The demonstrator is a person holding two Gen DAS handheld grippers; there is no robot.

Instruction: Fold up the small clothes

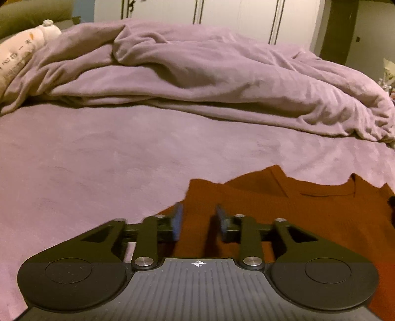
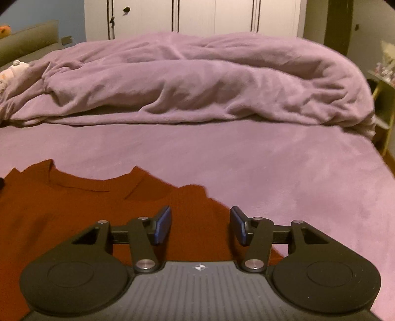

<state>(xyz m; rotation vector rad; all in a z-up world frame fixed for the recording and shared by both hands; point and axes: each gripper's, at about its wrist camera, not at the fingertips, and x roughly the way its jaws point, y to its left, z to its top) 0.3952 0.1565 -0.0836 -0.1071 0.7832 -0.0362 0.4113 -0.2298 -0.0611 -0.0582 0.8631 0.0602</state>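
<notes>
A rust-orange knit top (image 1: pixel 296 212) lies flat on the purple bed sheet (image 1: pixel 98 158), neckline facing away. In the left wrist view my left gripper (image 1: pixel 198 222) is open, its blue pads hovering over the top's left shoulder edge, holding nothing. In the right wrist view the same top (image 2: pixel 74 212) fills the lower left, and my right gripper (image 2: pixel 200 226) is open over the top's right shoulder edge, empty. The lower part of the top is hidden under both grippers.
A rumpled purple duvet (image 1: pixel 209 74) is heaped across the back of the bed, and it also shows in the right wrist view (image 2: pixel 209 81). A pale pillow (image 1: pixel 17 54) lies at the far left. White wardrobe doors (image 2: pixel 197 17) stand behind. A small shelf (image 2: pixel 385 103) is at the right bed edge.
</notes>
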